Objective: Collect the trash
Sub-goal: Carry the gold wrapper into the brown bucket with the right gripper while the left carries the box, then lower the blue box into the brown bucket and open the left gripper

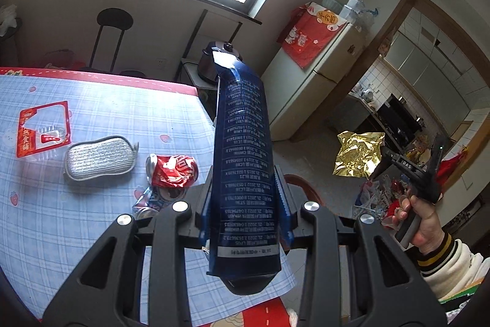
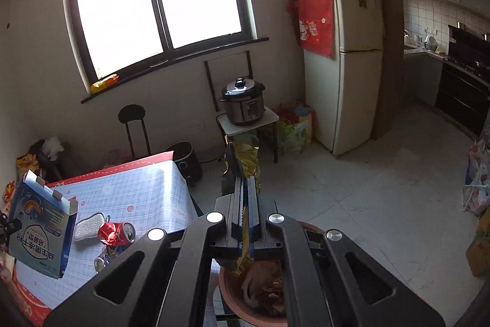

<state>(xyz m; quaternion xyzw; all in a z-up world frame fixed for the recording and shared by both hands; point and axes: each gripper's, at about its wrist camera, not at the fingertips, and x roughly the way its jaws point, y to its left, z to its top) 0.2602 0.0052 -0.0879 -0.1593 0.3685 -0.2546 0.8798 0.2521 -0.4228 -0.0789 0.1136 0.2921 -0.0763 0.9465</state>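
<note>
A person is carrying one piece of trash in each handheld gripper, both lifted off a table (image 1: 92,112) covered in a blue checked cloth, which serves here as the landmark. The left gripper (image 1: 245,198) is pinching an empty dark blue carton (image 1: 242,143) by its narrow sides, so the long box is sticking straight out past the table's right edge. The right gripper (image 2: 247,204), its fingers pressed together, is clamping a thin crumpled gold foil wrapper (image 2: 249,161) by one edge, letting the rest hang free. Directly beneath that gripper, just off the table's corner, a reddish-brown waste bin (image 2: 232,296) already holding scraps is waiting, which is likely why both items are being swung this way. Still lying on the table near its right edge are a crushed red soda can (image 1: 173,170) and a flattened blue and white can (image 1: 153,201) just beside it, with a grey padded pouch (image 1: 99,157) and a torn red packet (image 1: 43,127) further left. The left wrist view is showing the person's hand (image 1: 421,222) and striped cuff on the right gripper's handle, and the wrapper's full spread. Only the right wrist view is showing the bin, and the carton's printed front panel with its open flaps.
</note>
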